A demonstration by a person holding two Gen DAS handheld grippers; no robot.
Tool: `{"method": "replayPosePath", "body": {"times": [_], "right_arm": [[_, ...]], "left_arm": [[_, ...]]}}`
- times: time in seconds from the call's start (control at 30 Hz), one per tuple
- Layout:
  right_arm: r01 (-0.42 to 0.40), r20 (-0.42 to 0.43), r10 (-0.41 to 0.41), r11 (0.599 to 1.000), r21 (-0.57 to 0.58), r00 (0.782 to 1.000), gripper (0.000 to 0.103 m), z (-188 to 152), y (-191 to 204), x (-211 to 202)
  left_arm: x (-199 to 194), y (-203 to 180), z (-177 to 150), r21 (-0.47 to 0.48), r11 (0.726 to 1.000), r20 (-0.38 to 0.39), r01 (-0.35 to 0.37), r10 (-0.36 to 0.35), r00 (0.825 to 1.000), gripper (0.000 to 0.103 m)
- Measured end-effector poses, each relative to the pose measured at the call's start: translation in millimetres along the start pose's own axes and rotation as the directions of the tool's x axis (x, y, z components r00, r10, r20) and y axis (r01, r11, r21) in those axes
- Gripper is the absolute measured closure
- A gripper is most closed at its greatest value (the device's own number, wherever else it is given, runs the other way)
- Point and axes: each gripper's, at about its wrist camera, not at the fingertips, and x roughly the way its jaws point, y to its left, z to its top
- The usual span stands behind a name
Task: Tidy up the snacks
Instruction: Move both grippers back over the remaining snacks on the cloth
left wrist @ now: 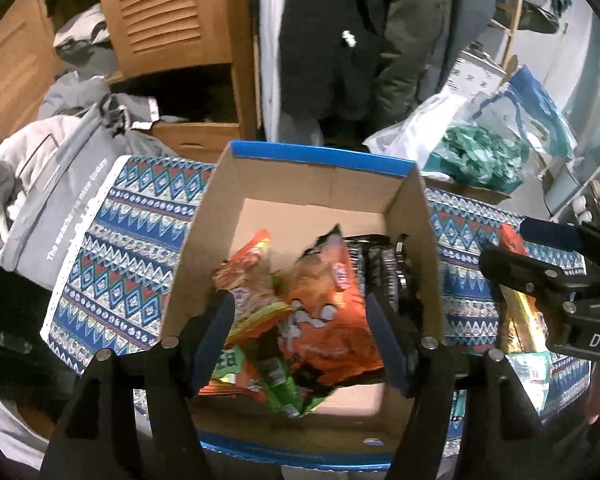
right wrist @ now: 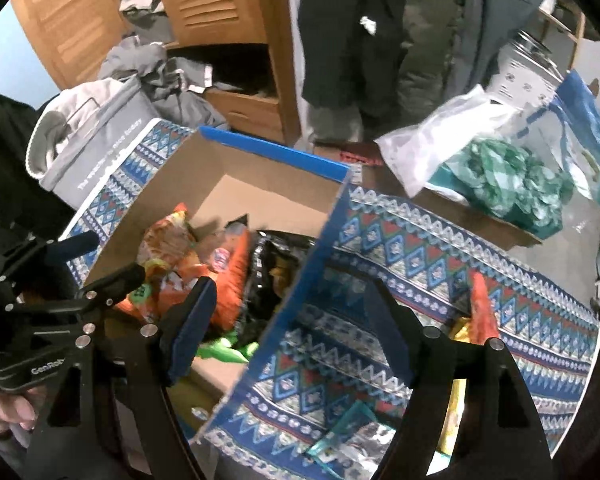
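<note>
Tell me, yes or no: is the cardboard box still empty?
No. The cardboard box already holds an orange snack bag and other packets.

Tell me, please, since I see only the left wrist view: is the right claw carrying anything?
Observer: No. In the right wrist view the right claw is open, with nothing inside it.
Operator: Thank you. Where does it sit relative to the box?
Observer: It straddles the right wall of the box, one side over the snacks inside and the other over the patterned cloth.
Operator: Is anything still lying out on that side?
Observer: Yes, a silvery packet with teal edges lies on the cloth near the box's near corner.
</note>
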Motion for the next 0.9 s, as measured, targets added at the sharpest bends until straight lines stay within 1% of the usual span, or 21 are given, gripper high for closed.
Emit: {"method": "replayPosePath", "body": {"times": [0.1, 0.17, 0.5, 0.57, 0.73, 0.9], "right_arm": [[0.017, 0.003, -0.017, 1.000, 0.015, 1.000, 0.026, -6, -13, -5], [0.025, 0.004, -0.025, 0.999, 0.025, 1.000, 0.026, -10, -21, -8], [0.075, -0.008, -0.075, 0.990, 0.116, 0.997, 0.026, -32, -73, -20], [0.085, -0.010, -0.084, 0.988, 0.128, 0.996, 0.026, -35, -82, -23], [0.105, -0.020, -0.103, 0.981, 0.164, 0.994, 0.026, -46, -107, -28], [0.111, -0.030, -0.108, 0.973, 0.201, 0.994, 0.026, -58, -126, -31]], "left_arm": [[-2, -15, 0, 0.028, 1.000, 0.004, 0.008, -0.008, 1.000, 0.033], [-2, -23, -1, 0.045, 0.999, 0.004, 0.008, -0.009, 1.000, 0.031], [2, -77, -5, 0.152, 0.988, -0.012, 0.038, -0.037, 0.999, 0.030], [4, -86, -5, 0.169, 0.985, -0.021, 0.036, -0.033, 0.999, 0.030], [8, -104, -7, 0.188, 0.981, -0.042, 0.052, -0.045, 0.998, 0.030], [10, -124, -7, 0.204, 0.977, -0.041, 0.066, -0.059, 0.997, 0.030]]}}
